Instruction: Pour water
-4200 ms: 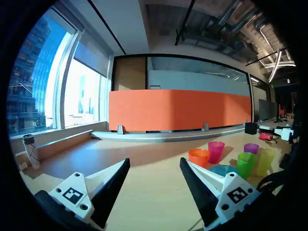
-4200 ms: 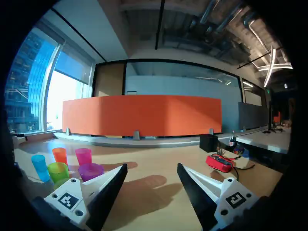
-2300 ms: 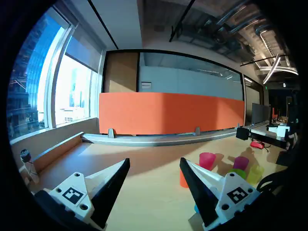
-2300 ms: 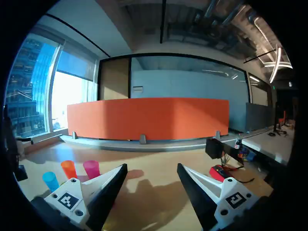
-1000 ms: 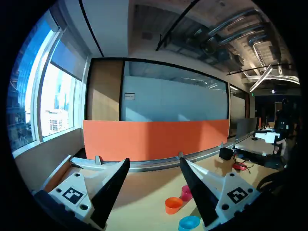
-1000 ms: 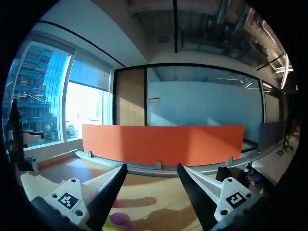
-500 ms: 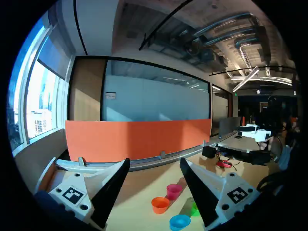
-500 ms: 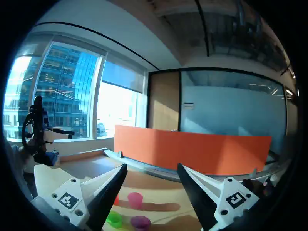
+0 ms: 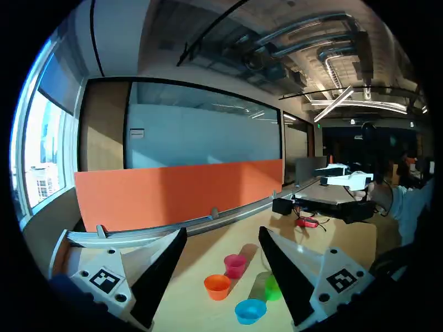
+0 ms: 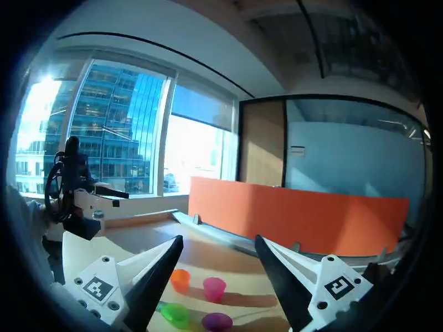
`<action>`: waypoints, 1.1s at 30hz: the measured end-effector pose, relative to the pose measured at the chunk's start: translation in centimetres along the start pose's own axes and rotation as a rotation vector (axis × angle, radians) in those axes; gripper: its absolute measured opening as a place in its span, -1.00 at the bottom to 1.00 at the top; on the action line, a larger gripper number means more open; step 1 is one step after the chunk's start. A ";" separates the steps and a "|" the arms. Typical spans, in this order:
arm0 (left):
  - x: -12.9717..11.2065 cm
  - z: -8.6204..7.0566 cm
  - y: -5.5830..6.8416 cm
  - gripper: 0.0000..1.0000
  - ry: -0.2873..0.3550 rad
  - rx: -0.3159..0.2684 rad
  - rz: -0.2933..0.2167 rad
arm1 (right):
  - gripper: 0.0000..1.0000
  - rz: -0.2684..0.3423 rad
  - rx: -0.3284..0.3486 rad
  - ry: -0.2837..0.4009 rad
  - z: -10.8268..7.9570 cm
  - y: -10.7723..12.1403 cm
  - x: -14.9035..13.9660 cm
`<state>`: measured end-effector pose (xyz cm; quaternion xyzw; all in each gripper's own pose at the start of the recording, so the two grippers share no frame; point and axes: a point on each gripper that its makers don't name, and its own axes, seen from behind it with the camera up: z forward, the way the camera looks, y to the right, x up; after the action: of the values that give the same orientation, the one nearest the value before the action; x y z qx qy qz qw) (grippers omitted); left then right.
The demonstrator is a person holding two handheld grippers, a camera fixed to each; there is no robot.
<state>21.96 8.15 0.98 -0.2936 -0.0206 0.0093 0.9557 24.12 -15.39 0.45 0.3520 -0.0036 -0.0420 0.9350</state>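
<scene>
Several coloured plastic cups stand in a cluster on the wooden table, well below both grippers. In the left gripper view the pink cup (image 9: 235, 265), orange cup (image 9: 217, 286), blue cup (image 9: 250, 311) and green cup (image 9: 272, 288) lie between the fingers of my open, empty left gripper (image 9: 221, 229). In the right gripper view the orange cup (image 10: 180, 280), pink cup (image 10: 214, 289), green cup (image 10: 175, 313) and purple cup (image 10: 217, 321) sit low between the fingers of my open, empty right gripper (image 10: 217, 238). I cannot tell whether any cup holds water.
An orange partition (image 9: 177, 191) runs along the table's far edge. A black box (image 9: 281, 206) and a red object (image 9: 306, 222) lie to the right of the cups. A hand (image 9: 382, 193) holds the other gripper there. Tall windows (image 10: 116, 149) line one side.
Both grippers have risen high above the table, so the cups sank low in both views. The left gripper view swung toward the room, the right gripper view toward the windows. Both stayed open.
</scene>
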 end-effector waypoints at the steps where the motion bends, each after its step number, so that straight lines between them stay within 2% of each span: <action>1: -0.3 0.0 0.2 0.92 -0.007 -0.007 0.000 | 1.00 -0.001 0.011 -0.008 0.1 -0.2 -0.2; 15: -5.8 0.3 1.6 0.92 -0.103 -0.068 0.015 | 1.00 -0.048 0.167 -0.146 1.6 -3.0 -4.5; 33: -13.3 0.5 2.5 0.92 -0.206 -0.097 0.022 | 1.00 -0.089 0.290 -0.288 3.9 -5.2 -11.0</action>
<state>8.64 10.09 -0.41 -0.3369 -0.1162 0.0489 0.9331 12.67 -20.93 0.20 0.4731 -0.1275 -0.1322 0.8617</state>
